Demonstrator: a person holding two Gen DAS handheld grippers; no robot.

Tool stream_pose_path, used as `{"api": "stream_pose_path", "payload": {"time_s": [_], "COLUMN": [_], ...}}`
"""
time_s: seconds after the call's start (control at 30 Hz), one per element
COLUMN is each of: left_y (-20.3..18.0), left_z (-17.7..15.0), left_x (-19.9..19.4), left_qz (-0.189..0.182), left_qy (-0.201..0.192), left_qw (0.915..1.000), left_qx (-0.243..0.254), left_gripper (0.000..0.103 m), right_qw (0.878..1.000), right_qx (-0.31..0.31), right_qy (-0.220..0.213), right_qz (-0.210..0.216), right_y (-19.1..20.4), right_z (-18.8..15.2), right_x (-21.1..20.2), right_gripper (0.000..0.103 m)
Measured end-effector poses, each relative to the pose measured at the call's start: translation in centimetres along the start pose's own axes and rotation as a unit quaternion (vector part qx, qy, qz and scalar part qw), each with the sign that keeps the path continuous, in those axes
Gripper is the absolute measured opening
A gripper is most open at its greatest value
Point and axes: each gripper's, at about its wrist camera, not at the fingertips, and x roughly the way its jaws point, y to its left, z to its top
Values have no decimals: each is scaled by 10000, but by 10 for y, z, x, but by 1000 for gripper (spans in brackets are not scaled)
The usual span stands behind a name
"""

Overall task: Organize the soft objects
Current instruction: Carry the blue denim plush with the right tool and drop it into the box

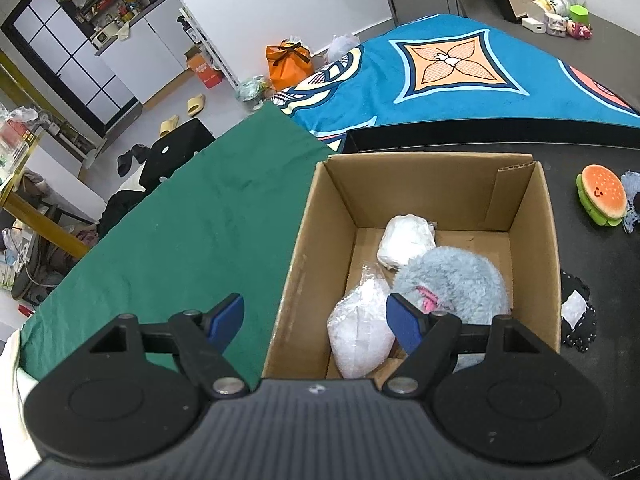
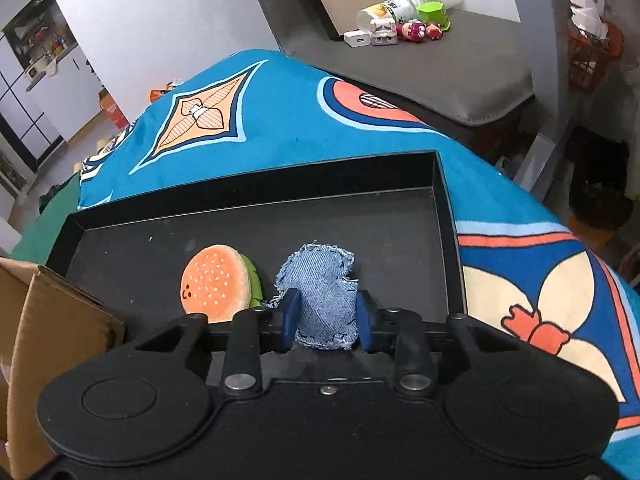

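Note:
In the right wrist view my right gripper (image 2: 327,318) is shut on a frayed blue denim pouch (image 2: 320,280) lying in the black tray (image 2: 448,216); both blue pads press its sides. A burger plush (image 2: 218,282) leans just left of the pouch. My left gripper (image 1: 320,314) stands open over the near-left wall of a cardboard box (image 1: 332,216), nothing between its fingers. Inside the box lie a fluffy grey-blue plush (image 1: 456,276) and two white wrapped bundles (image 1: 406,246) (image 1: 360,332). The left wrist view also shows the burger plush (image 1: 602,198) at the right.
A green cloth (image 1: 180,232) covers the surface left of the box. A dark dotted fabric piece (image 1: 576,316) lies right of the box. A blue patterned blanket (image 2: 280,116) spreads behind the tray. Small toys and a cup (image 2: 400,20) sit on a grey bench far back.

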Motion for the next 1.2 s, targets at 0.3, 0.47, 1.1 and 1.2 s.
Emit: {"api": "stream_pose_path", "payload": {"time_s": [0.3, 0.47, 1.1, 1.2], "left_y": [8, 14, 46, 47], "left_z": [-8, -12, -27, -29], "left_x": [-4, -8, 0, 2], "left_qz": [-78, -142, -480, -583], "left_qy": [-69, -139, -171, -184], "left_qw": [9999, 9998, 9975, 9968], "left_qx": [-4, 10, -481, -512], "left_gripper": [77, 77, 77, 77], "right_qw": [9990, 9982, 9939, 9928], "right_qx": [254, 272, -194, -303], "right_qy": [-345, -513, -997, -1037], "right_qz": [99, 115, 434, 510], "right_y": [-5, 3, 67, 79], "right_z": [1, 0, -3, -3], "right_x": [-34, -51, -102, -108], "right_gripper": [27, 27, 27, 27]}}
